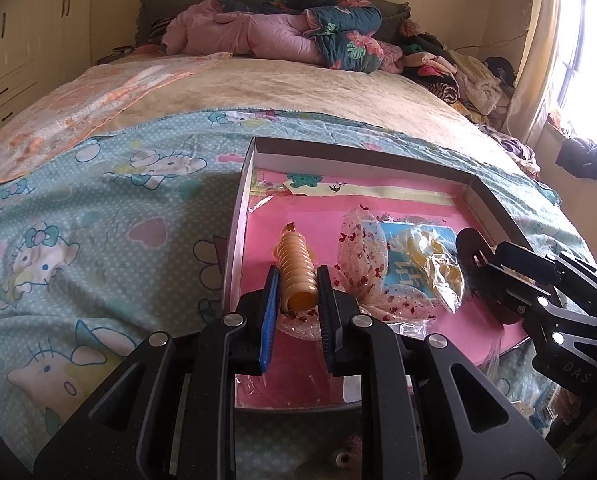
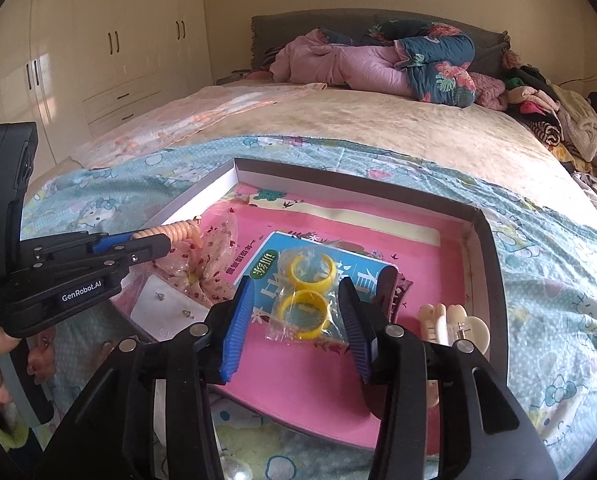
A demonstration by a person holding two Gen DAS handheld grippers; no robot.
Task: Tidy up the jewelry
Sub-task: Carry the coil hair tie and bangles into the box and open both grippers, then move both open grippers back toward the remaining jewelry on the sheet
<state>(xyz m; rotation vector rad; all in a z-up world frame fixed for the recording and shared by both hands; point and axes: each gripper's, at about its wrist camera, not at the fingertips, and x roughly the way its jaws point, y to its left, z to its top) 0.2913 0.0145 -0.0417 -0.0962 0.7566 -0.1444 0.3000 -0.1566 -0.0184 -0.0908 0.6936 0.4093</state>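
Left gripper point(image 1: 298, 280) pinches the peach plastic spiral hair coil point(image 1: 297, 266) across its springy middle, over the near-left of the shallow pink-lined cardboard tray point(image 1: 254, 152). It looks light and squashy, so likely to spring free. Right gripper point(image 2: 298, 312) hangs spread over the clear crinkly bag of yellow rings point(image 2: 304, 300), probably slippery; best pinched at an edge.

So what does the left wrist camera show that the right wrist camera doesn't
Only the left wrist view shows the window and the left claw end on, shut on the peach spiral hair tie.

Only the right wrist view shows the cream hair clip, the earring card and the two yellow rings clearly, in their clear bag between the fingers of the open right claw.

Both show the pink-lined tray, the sheer bow, the dark clip and the bedding.
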